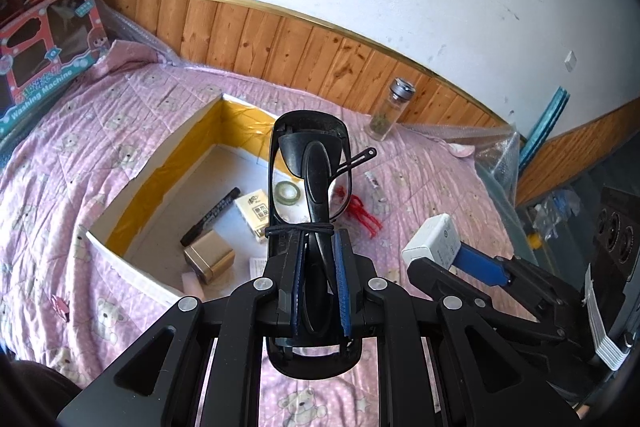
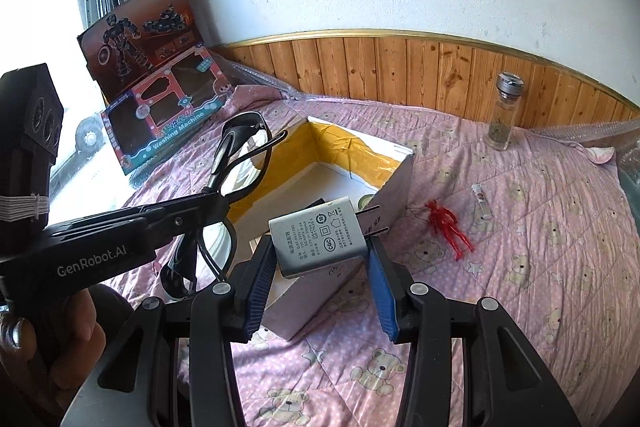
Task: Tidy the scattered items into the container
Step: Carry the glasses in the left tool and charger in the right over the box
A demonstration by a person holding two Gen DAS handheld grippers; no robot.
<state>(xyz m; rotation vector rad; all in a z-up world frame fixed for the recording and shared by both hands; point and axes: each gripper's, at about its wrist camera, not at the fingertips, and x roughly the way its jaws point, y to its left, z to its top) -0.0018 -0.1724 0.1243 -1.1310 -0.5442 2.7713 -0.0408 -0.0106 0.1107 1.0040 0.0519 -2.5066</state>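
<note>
Glasses (image 1: 310, 179) are clamped in the left gripper (image 1: 318, 267) and a charger (image 2: 318, 239) in the right gripper (image 2: 320, 259), both above the box (image 1: 132, 183) mid-bed. A marker (image 1: 210, 215), tissues and tin are boxed; a red figure (image 2: 448, 227) and sachet remain outside.

pink quilted bed (image 2: 520, 267), box (image 2: 396, 179), jar (image 2: 504, 115), perhaps red figurine (image 2: 448, 227)

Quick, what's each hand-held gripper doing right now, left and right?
Left hand-held gripper: closed on the folded black glasses.
Right hand-held gripper: closed on the white charger plug.
</note>
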